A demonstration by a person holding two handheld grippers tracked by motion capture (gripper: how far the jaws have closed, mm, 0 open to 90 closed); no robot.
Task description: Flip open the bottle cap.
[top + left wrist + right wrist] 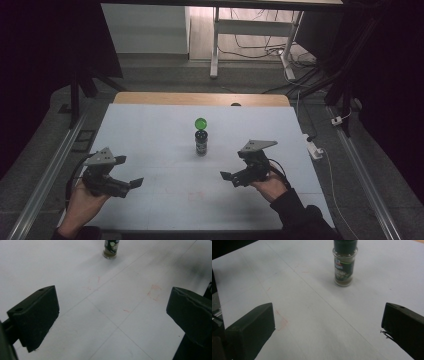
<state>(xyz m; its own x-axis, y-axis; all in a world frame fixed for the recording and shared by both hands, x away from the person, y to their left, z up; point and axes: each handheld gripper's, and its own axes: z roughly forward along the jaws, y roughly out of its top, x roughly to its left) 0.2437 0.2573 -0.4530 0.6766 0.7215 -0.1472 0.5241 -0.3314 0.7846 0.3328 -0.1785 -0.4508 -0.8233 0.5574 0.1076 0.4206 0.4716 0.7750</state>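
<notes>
A small spice jar with a dark cap stands upright near the middle of the white table top. A green ball sits on its cap. My left gripper is at the near left, open, jaws pointing right across the table. My right gripper is at the near right, also open, jaws pointing left. In the left gripper view the open gripper has bare table between its jaws and the jar far off. In the right gripper view the open gripper is empty too, with the jar ahead.
The white top lies on a wooden table. Metal rails run along both sides. On the floor to the right lie a white power strip and cables. A desk frame stands beyond the far edge. Faint red marks show on the white top.
</notes>
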